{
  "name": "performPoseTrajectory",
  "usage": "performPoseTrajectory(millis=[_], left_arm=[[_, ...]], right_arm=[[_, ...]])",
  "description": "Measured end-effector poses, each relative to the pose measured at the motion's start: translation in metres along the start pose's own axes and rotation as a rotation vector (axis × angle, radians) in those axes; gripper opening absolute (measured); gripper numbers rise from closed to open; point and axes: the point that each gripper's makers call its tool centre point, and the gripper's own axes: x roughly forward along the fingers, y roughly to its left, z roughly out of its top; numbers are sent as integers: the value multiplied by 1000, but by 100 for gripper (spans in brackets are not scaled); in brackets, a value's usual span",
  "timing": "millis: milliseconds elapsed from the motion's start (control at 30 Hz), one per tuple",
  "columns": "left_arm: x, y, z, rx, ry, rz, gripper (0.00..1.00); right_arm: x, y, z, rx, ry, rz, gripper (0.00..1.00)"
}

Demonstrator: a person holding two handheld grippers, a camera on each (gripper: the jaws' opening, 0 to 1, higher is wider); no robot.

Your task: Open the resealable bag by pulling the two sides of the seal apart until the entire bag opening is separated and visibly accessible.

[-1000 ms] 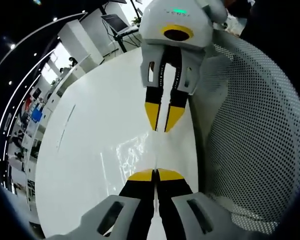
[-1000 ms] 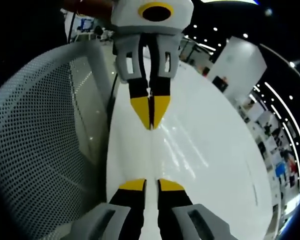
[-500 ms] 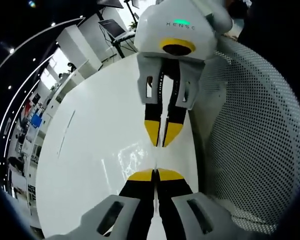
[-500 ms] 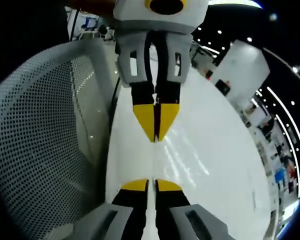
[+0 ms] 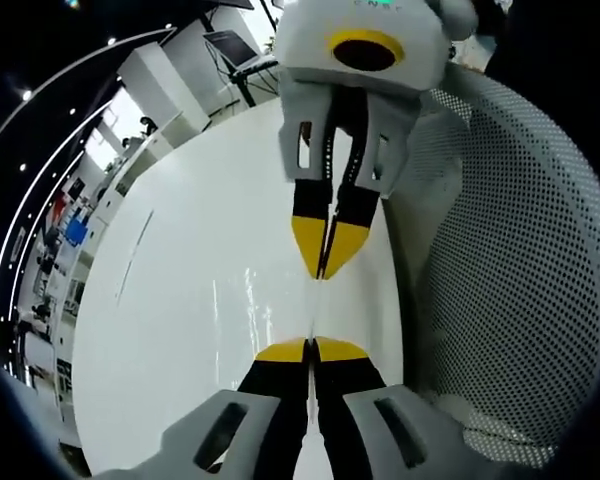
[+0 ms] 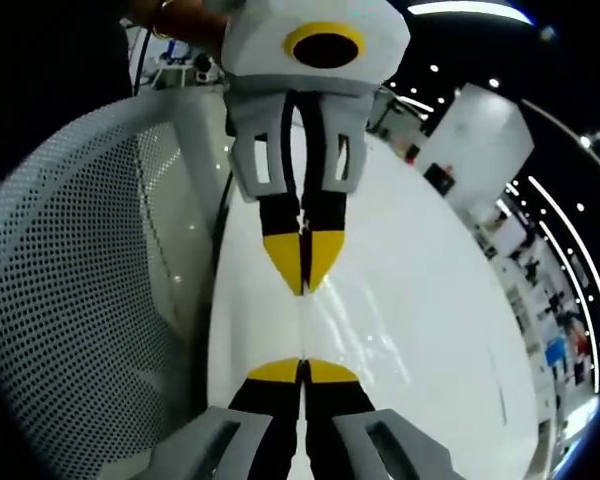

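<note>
My left gripper (image 5: 311, 349) is pinched shut on the near lip of the clear resealable bag (image 5: 250, 310), which lies flat on the white table (image 5: 180, 300). Just beyond, my right gripper (image 5: 323, 265) faces it, nipped tight on the opposite lip. I reckon slow, straight pulls away from each other will part the seal; beside the bag stands a white mesh basket (image 5: 500, 250).

white table (image 5: 180, 300), perforated white chair (image 5: 520, 260), ceiling lights (image 6: 450, 8)

Open-plan office or lab, monitors (image 5: 228, 45), ceiling spotlights (image 6: 450, 72), white table (image 5: 180, 300)
</note>
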Motion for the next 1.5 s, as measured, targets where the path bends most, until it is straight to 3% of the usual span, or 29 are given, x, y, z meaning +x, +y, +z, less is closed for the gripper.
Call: performPoseTrajectory(millis=[200, 300, 400, 633, 1033, 1367, 1500], left_arm=[[-1, 1, -6, -28, 12, 3, 0], [-5, 3, -6, -49, 7, 7, 5], [-11, 6, -1, -115, -23, 22, 11], [-21, 13, 13, -139, -57, 31, 11], [1, 12, 18, -172, -56, -21, 10], [15, 7, 3, -157, 14, -47, 2], [14, 9, 4, -172, 6, -44, 0]], right_arm=[[3, 0, 3, -36, 17, -3, 0], [4, -1, 2, -40, 22, -7, 0], [4, -2, 3, -41, 25, -12, 0], [6, 2, 2, -94, 41, -1, 0], [7, 5, 10, -163, 36, 1, 0], [8, 8, 16, -188, 24, 12, 0], [8, 7, 17, -185, 25, 11, 0]])
